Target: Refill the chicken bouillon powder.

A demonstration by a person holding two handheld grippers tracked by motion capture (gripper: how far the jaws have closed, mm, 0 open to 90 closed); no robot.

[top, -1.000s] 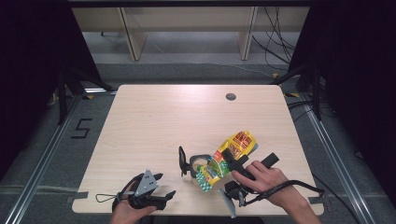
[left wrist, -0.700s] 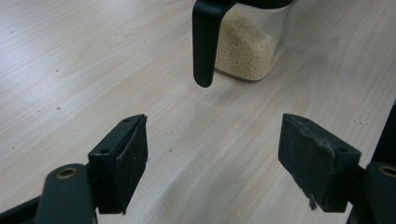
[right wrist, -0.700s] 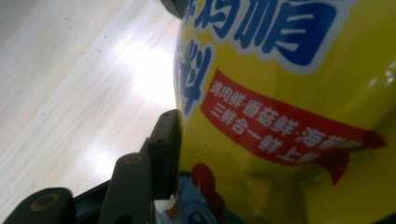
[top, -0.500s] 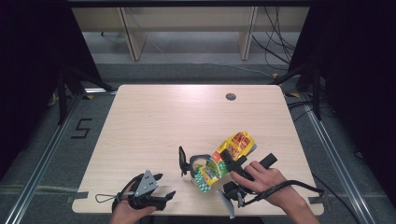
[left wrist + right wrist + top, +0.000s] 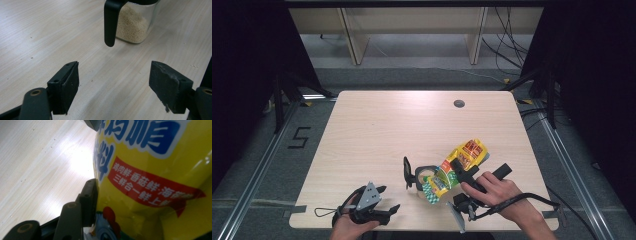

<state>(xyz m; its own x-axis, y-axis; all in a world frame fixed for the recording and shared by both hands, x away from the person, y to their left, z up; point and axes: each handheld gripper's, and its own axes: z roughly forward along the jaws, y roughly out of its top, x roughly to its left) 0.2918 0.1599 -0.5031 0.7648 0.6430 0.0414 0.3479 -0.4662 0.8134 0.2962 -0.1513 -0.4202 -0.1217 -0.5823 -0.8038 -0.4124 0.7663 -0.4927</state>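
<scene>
From the high view, the yellow seasoning bag (image 5: 460,161) lies tilted over the glass jar (image 5: 424,179) near the surface's (image 5: 402,125) front right, clamped in the right claw (image 5: 460,167); the left claw (image 5: 384,200) rests at the front left. In the left gripper view its jaws stand apart, empty, facing the grain-filled jar (image 5: 133,23) and its black handle (image 5: 110,22). In the right gripper view one jaw presses against the bag (image 5: 155,177).

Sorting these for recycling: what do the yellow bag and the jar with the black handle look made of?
Yellow bag: seemingly glossy plastic film; it creases and shows shiny highlights. Jar: clear body, glass or hard plastic, since the pale granules show through; its handle looks like matte black plastic.
</scene>
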